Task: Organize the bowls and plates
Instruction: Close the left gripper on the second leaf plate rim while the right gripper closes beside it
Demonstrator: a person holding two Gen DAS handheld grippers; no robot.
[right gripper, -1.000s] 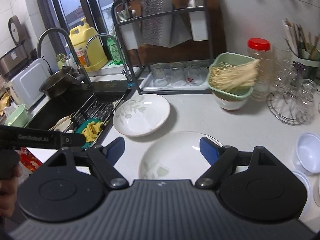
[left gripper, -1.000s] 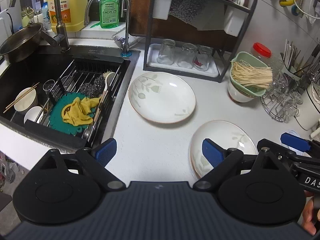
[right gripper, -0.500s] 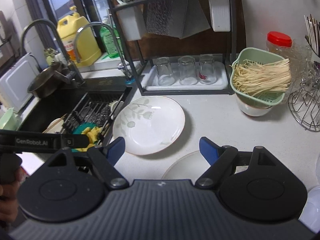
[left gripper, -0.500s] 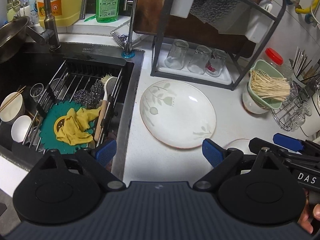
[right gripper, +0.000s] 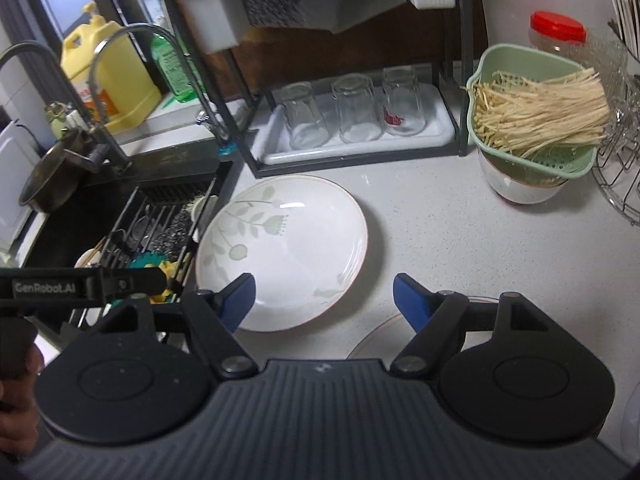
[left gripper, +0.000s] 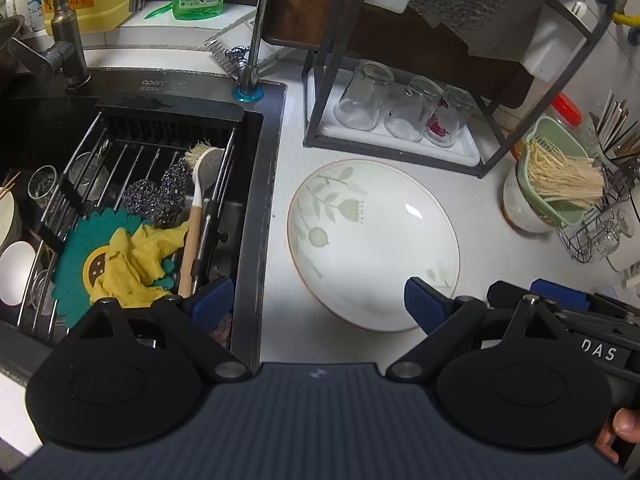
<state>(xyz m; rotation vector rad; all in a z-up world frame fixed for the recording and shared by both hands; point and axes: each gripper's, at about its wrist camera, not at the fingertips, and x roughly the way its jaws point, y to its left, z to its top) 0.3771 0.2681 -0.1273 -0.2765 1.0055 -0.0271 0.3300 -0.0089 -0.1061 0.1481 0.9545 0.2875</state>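
Both the left gripper (left gripper: 314, 300) and right gripper (right gripper: 324, 294) were spread, empty. The floral plate (right gripper: 282, 250) lay beside the counter's sink edge; a second plate (right gripper: 374, 346) was mostly hidden.

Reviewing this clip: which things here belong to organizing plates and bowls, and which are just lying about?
Job: floral plate; second plate, mostly hidden; white bowls in the sink; open left gripper; open right gripper.

Lying about: upturned glasses, noodle colander, yellow cloth, dish brush.
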